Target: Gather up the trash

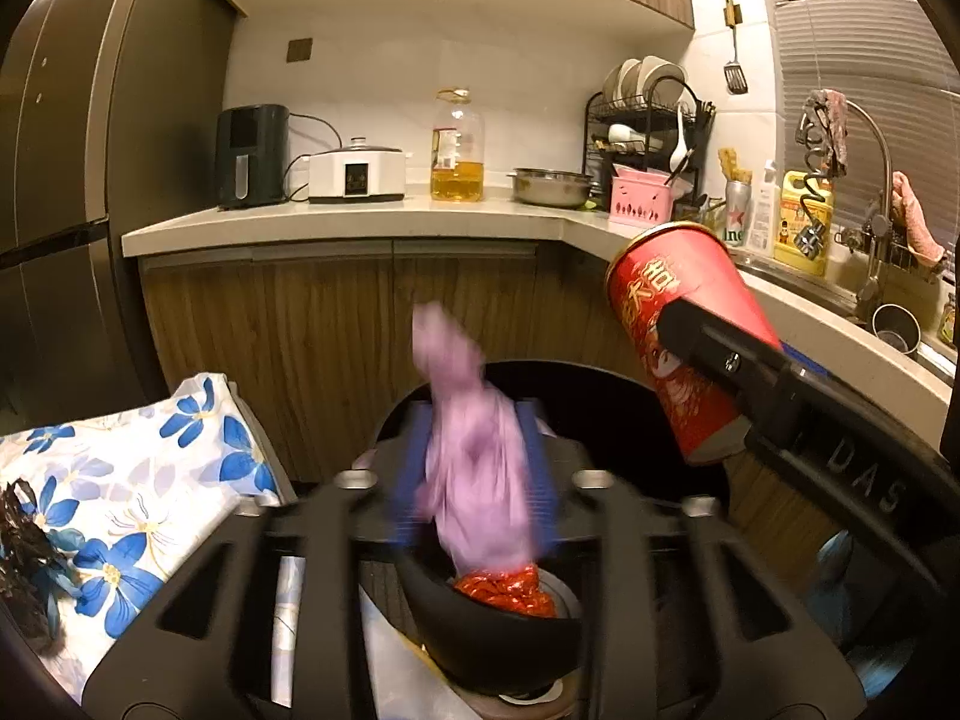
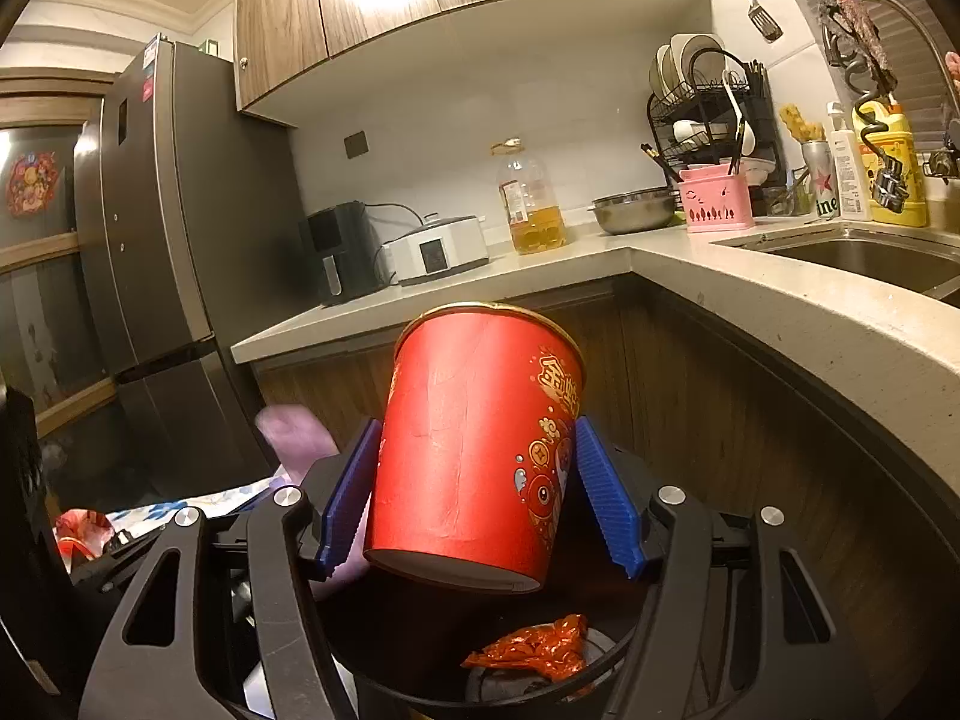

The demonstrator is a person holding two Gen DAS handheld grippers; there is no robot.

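Your left tongs (image 1: 474, 468) are clamped on a crumpled lilac plastic bag (image 1: 471, 456), which stands up between the blue ribbed pads (image 1: 540, 480) and is blurred at its upper end. It hangs directly above the round black trash bin (image 1: 510, 624), where a crinkled red foil wrapper (image 1: 507, 591) already lies inside. Your right tongs (image 2: 477, 480) are clamped on a tall red paper cup with gold lettering and a cartoon print (image 2: 474, 450); the blue pads (image 2: 606, 498) press its two sides, the cup tilts slightly, its gold-rimmed mouth pointing up and away from you and its base toward the camera. In the right wrist view the cup sits over the same bin's rim (image 2: 636, 648), with the red wrapper (image 2: 534, 648) visible below it. From the left wrist view the cup (image 1: 684, 336) is held to the right of the lilac bag, apart from it and tipped at an angle. To the left of the bin lies a white cloth with blue flowers (image 1: 132, 492). Behind runs the pale stone desk (image 1: 360, 222) with a dark air fryer (image 1: 249, 156), a white cooker (image 1: 357, 174), a clear oil bottle (image 1: 457, 150), a steel bowl (image 1: 552, 186) and a pink holder (image 1: 639, 201).
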